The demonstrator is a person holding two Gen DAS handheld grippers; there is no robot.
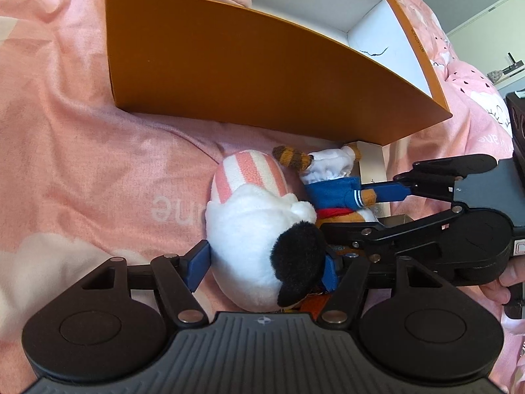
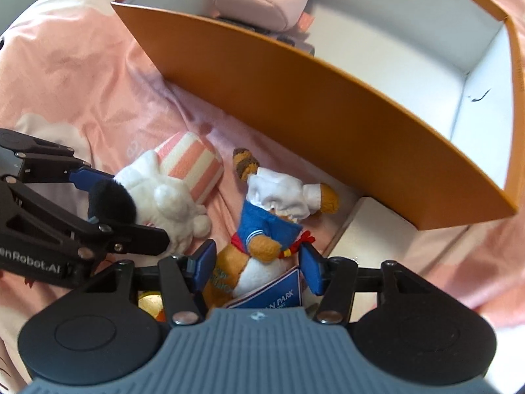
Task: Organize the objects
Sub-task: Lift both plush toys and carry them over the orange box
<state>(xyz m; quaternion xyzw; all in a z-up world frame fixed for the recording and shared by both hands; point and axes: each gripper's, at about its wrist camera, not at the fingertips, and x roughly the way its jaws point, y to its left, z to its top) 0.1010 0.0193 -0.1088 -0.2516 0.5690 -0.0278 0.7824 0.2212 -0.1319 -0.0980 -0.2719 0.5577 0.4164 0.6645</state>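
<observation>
a white plush toy [image 1: 259,239] with a pink-striped end, clamped in the left gripper [image 1: 265,267], and a blue-jacketed plush [image 2: 262,229] between the right gripper's [image 2: 259,267] parted jaws lie on a pink blanket [image 1: 82,115] beside an orange box [image 1: 249,78].

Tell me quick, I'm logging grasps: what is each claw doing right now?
Left claw: jaws around the white plush; whether they grip it cannot be told.
Right claw: open, straddling the sailor plush, not clamped.
</observation>
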